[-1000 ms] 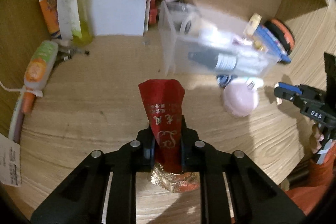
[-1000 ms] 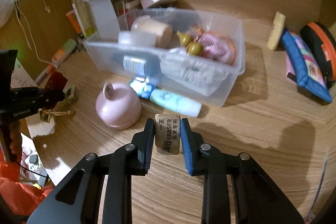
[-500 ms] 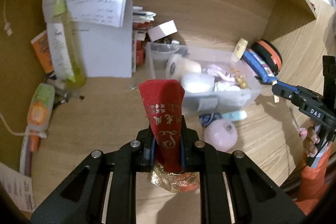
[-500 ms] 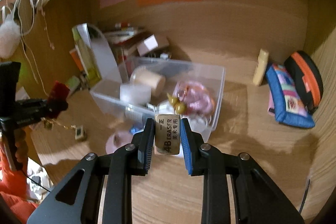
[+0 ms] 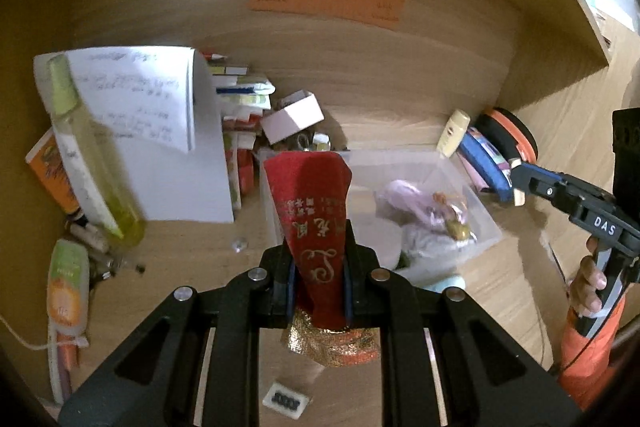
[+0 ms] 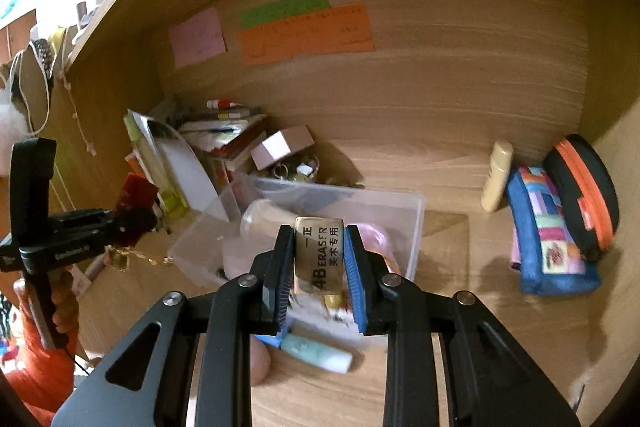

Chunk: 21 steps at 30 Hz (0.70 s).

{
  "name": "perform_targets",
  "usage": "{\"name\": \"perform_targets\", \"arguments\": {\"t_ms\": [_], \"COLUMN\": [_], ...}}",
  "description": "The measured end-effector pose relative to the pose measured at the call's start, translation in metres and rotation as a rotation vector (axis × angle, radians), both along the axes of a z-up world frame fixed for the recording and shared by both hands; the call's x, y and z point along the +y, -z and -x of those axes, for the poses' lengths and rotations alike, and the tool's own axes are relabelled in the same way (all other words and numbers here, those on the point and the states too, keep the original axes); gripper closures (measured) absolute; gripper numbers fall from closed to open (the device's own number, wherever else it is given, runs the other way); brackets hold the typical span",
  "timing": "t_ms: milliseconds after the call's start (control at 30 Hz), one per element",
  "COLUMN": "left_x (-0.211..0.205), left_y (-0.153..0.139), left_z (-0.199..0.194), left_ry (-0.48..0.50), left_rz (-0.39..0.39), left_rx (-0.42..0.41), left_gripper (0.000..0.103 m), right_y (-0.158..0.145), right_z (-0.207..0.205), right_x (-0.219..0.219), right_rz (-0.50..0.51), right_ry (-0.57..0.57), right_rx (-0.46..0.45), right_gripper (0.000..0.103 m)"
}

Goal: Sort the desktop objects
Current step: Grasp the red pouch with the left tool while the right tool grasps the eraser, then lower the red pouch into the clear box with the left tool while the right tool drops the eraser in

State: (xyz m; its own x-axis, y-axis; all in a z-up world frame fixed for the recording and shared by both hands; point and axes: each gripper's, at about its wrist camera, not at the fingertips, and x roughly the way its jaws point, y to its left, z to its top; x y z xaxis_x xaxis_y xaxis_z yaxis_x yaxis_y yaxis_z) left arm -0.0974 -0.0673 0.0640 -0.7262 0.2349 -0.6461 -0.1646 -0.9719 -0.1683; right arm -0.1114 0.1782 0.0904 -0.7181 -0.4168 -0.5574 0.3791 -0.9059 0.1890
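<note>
My left gripper (image 5: pixel 319 263) is shut on a red cloth pouch (image 5: pixel 310 203) with gold lettering and a gold hem, held in the air above the desk. A small white tag (image 5: pixel 286 403) dangles below it. My right gripper (image 6: pixel 319 255) is shut on a tan 4B eraser (image 6: pixel 319 253), also lifted. Both hang over the near side of the clear plastic bin (image 6: pixel 414 227), which holds a pink item (image 5: pixel 408 201), a pale roll and other small things. The right gripper (image 5: pixel 517 183) shows at the right of the left wrist view; the left gripper (image 6: pixel 132 223) shows at the left of the right wrist view.
White papers (image 5: pixel 160 131) and a yellow-green bottle (image 5: pixel 92 163) stand at the back left beside stacked books and a small pink box (image 6: pixel 282 151). A blue patchwork pouch (image 6: pixel 548 239), a black-orange case (image 6: pixel 584 195) and a cream tube (image 6: pixel 497 175) sit right. A mint tube (image 6: pixel 318 353) lies before the bin.
Both grippers rose with the pouch and the eraser. The desk and bin dropped lower in the views, and the back wall with its coloured notes came into sight.
</note>
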Motion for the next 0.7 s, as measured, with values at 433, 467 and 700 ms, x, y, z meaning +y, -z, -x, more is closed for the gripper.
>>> {"name": "perform_targets", "arguments": {"t_ms": [433, 467, 700], "left_x": [0.020, 0.021, 0.020], "left_y": [0.018, 0.020, 0.042], "left_z": [0.046, 0.050, 0.070], "left_ry": [0.063, 0.067, 0.044], "left_rz": [-0.040, -0.045, -0.016], "left_rx": [-0.065, -0.073, -0.120], "left_gripper": [0.086, 0.086, 0.086], "right_y": [0.033, 0.039, 0.070], "right_z": [0.044, 0.047, 0.064], "right_x": [-0.044, -0.045, -0.046], "right_rz": [-0.029, -0.032, -0.050], "right_ry": [-0.057, -0.056, -0.059], "right_rx": [-0.105, -0.120, -0.205], "right_gripper": [0.081, 0.081, 0.080]}}
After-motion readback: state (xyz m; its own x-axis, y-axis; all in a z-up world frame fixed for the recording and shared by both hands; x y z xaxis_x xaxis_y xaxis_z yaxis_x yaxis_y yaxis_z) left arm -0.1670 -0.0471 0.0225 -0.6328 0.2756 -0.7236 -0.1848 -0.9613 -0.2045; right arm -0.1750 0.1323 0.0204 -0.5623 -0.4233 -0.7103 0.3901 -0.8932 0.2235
